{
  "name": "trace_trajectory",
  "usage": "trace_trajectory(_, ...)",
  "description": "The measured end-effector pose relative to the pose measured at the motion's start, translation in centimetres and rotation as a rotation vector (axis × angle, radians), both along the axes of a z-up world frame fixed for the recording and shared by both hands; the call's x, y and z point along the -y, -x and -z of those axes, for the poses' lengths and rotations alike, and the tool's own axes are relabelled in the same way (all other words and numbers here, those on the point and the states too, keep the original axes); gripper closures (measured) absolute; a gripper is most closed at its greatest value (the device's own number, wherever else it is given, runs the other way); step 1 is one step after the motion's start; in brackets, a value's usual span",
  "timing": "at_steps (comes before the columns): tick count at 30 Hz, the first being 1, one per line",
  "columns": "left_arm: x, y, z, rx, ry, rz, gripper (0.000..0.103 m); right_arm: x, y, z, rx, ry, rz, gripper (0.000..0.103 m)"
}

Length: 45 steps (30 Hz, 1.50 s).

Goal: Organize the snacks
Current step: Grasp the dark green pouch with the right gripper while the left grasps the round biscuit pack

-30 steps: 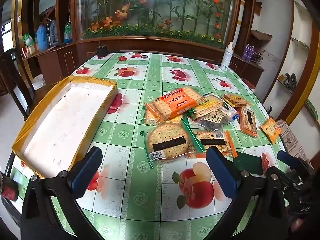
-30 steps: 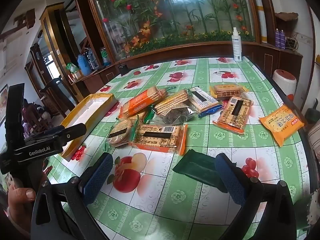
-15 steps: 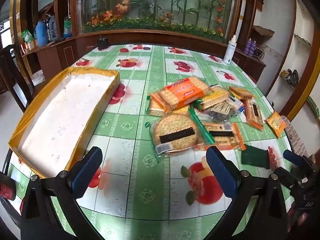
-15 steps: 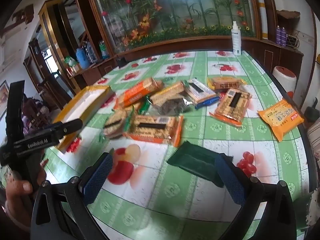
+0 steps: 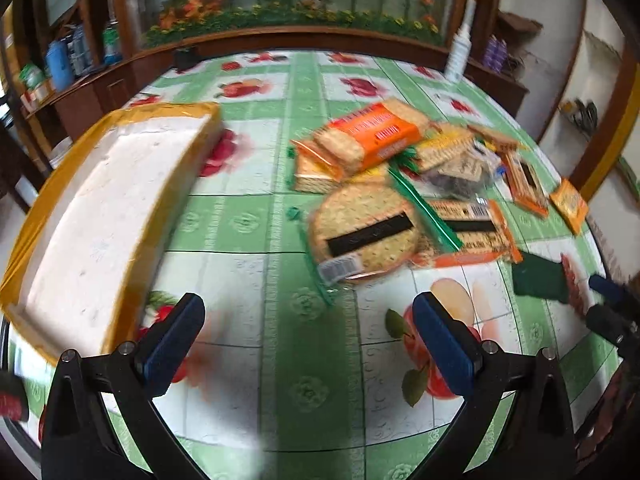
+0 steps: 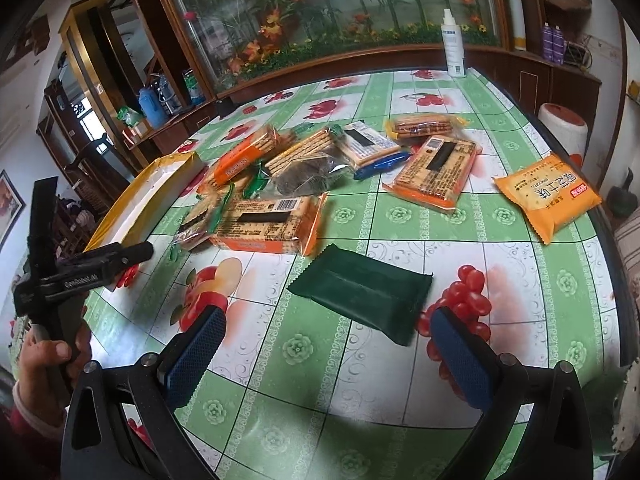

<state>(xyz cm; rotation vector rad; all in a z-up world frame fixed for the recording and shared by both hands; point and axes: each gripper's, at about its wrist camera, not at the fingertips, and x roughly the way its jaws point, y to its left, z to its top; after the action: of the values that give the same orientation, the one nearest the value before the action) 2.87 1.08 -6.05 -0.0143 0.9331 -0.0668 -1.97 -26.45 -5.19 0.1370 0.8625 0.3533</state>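
Note:
Several snack packs lie in a heap on the green fruit-print table. A round cracker pack [image 5: 366, 236] is nearest my left gripper [image 5: 308, 336], which is open and empty above the cloth. An orange cracker pack [image 5: 368, 136] lies behind it. A dark green pack [image 6: 360, 294] lies just ahead of my right gripper [image 6: 328, 344], which is open and empty. A yellow-rimmed white tray [image 5: 100, 208] stands empty at the left; it also shows in the right wrist view [image 6: 156, 192]. An orange pouch [image 6: 548, 196] lies apart at the right.
A white spray bottle [image 6: 453, 44] stands at the table's far edge. A wooden cabinet with a flower display runs behind. The table's right edge [image 6: 612, 248] curves close to the orange pouch. The hand-held left gripper [image 6: 80, 268] shows at the left.
Both grippers have moved forward and lower toward the snacks. The left view now blurs with motion. The dark green pack sits closer to my right gripper's fingers.

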Motion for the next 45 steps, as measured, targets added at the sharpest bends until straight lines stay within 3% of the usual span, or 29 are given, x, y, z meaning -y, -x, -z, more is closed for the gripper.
trace_trajectory(9, 1.4, -1.8, 1.0, -0.061, -0.013, 0.034, 0.0, -0.7, -0.9, 0.4, -0.017, 0.042, -0.019, 0.0)
trace_trajectory(20, 0.9, -4.6, 0.1, -0.055, 0.196, -0.021, 0.0, -1.6, -2.2, 1.5, -0.048, 0.078, -0.023, 0.0)
trace_trajectory(32, 0.5, -7.2, 1.9, -0.112, 0.295, -0.084, 0.0, -1.8, -4.1, 2.6, -0.071, 0.123, -0.01, 0.0)
trace_trajectory(43, -0.2, -8.0, 1.8, -0.111, 0.326, -0.113, 0.0, -4.2, -5.7, 3.8, -0.044, 0.329, -0.104, 0.0)
trace_trajectory(45, 0.0, -8.2, 2.0, -0.113, 0.303, -0.111, 0.0, -4.5, -6.0, 3.9, -0.039, 0.352, -0.123, 0.0)
